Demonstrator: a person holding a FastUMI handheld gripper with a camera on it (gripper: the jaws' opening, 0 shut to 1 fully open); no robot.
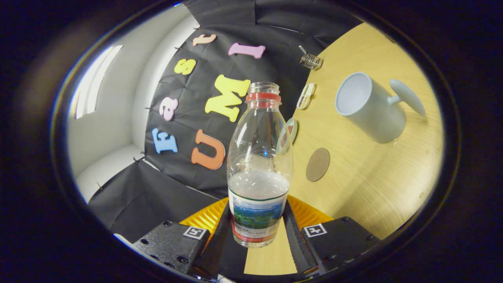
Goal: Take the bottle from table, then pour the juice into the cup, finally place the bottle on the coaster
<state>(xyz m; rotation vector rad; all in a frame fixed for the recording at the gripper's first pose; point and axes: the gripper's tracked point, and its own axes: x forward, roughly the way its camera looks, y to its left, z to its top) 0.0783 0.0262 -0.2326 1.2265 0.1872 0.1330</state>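
— Tool (257, 232) clamped on bottle (259, 165), uncapped, tilted off the table (373, 184) toward cup (369, 108).
— Could spill short of the rim (coaster (317, 164) lying between).

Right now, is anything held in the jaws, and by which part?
Yes: the bottle, uncapped and partly full, is clamped between the jaws of the gripper at its labelled lower body, near the base.

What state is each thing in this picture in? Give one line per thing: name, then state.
bottle: uncapped, partly full, held between the fingers.
cup: empty, standing on the table, beyond the bottle.
coaster: bare, flat on the table.
gripper: shut on the bottle.
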